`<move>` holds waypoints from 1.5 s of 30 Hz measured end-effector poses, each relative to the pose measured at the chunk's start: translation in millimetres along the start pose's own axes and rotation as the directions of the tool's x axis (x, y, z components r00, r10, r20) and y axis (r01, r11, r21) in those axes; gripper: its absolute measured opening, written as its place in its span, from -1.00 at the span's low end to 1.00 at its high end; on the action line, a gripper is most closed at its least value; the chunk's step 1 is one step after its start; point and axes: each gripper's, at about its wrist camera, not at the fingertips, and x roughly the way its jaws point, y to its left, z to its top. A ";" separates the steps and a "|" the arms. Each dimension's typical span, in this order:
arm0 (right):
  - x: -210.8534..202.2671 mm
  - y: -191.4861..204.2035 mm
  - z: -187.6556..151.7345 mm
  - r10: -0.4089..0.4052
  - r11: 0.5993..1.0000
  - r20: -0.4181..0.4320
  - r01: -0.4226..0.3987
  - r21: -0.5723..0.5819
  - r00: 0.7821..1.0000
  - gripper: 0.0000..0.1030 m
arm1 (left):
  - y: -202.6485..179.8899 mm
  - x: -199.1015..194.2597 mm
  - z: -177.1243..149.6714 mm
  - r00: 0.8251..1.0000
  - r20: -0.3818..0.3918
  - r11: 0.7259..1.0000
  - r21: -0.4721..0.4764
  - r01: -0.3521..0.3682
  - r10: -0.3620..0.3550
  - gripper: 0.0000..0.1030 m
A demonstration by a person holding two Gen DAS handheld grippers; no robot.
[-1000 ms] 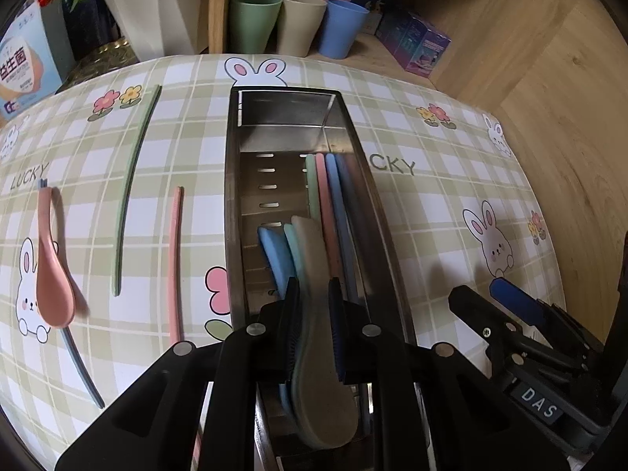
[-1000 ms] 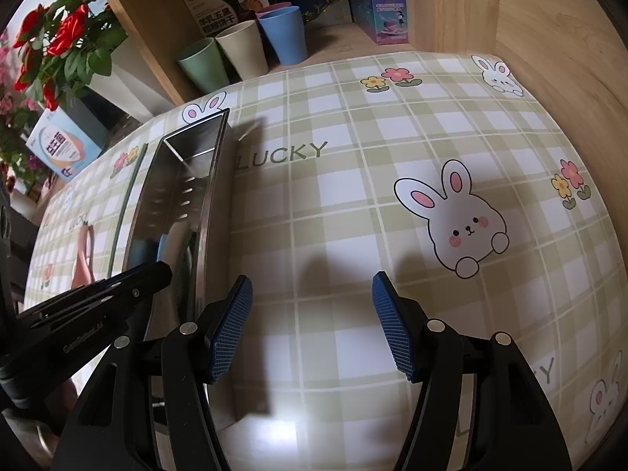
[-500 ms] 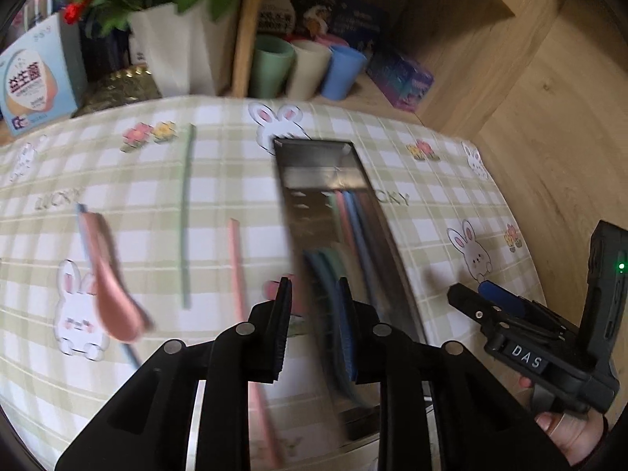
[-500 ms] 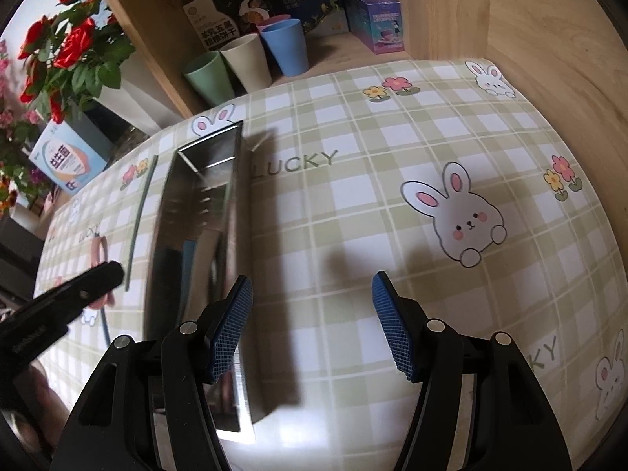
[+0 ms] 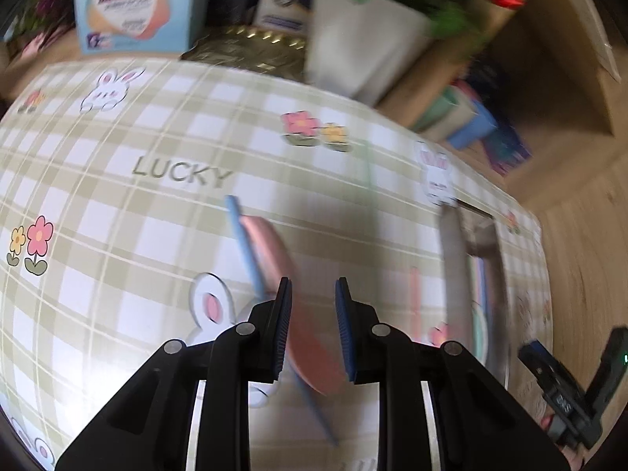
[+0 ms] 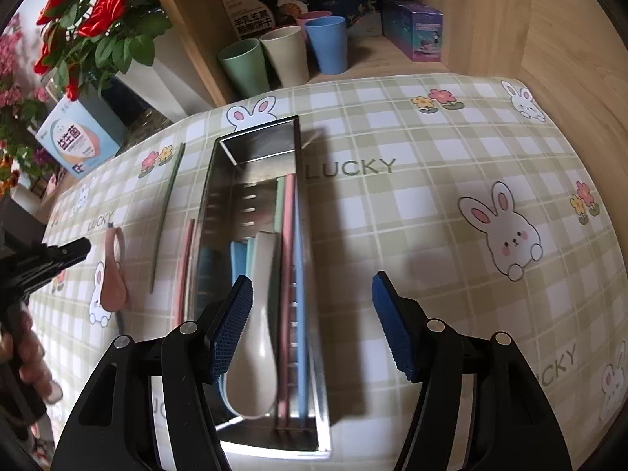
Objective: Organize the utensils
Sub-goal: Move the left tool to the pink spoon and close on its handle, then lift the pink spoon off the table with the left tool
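Presently the left gripper (image 5: 313,302) hangs above the checked tablecloth (image 5: 117,212), its jaws narrowly parted with nothing pressed between the pads; the pink spoon (image 5: 274,251) lies on the cloth beneath them, seen through the gap, crossing a blue chopstick (image 5: 245,243). That view is blurred, so contact between spoon and pads cannot be confirmed.

The right gripper (image 6: 312,324) stands with jaws wide and empty, hovering over the near end of the steel utensil tray (image 6: 314,353). Inside the tray lie a beige spoon (image 6: 257,333) on top of a blue spoon (image 6: 237,255), and beside them, along the right wall, a green chopstick (image 6: 280,204), a pink chopstick (image 6: 288,235) and a blue chopstick (image 6: 300,274), all lengthwise.

Left of the tray, on the cloth, a second pink chopstick (image 6: 187,259) lies just beside the tray wall, and a second green chopstick (image 6: 167,212) lies further left, roughly parallel to it.

Three cups (image 6: 282,55), green, beige and blue, stand in the wooden shelf (image 6: 490,19) behind the table. A white pot of red flowers (image 6: 98,19) and a light blue box (image 6: 80,139) stand at the far left. A person's hand (image 6: 23,353) grips the left tool's handle.
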 end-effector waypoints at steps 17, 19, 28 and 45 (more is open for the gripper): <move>8.2 12.1 13.4 -0.021 1.000 -0.005 0.021 -0.011 1.000 0.19 | 5.1 40.9 14.9 0.997 -0.075 1.000 -0.011 -0.009 0.008 -0.57; 8.8 12.3 13.3 -0.020 1.000 -0.006 0.020 -0.010 1.000 0.19 | 3.6 42.1 13.6 0.997 -0.081 1.000 -0.005 -0.005 0.005 -0.58; 7.4 15.8 13.2 -0.020 1.000 -0.001 0.020 -0.010 1.000 0.19 | -1.0 46.9 1.5 0.996 -0.091 0.999 0.035 -0.015 0.018 -0.88; 0.6 78.0 3.9 0.021 0.995 0.000 -0.021 -0.095 1.000 0.19 | 54.5 -12.6 -41.1 0.978 -0.113 0.984 0.031 0.177 -0.173 -0.89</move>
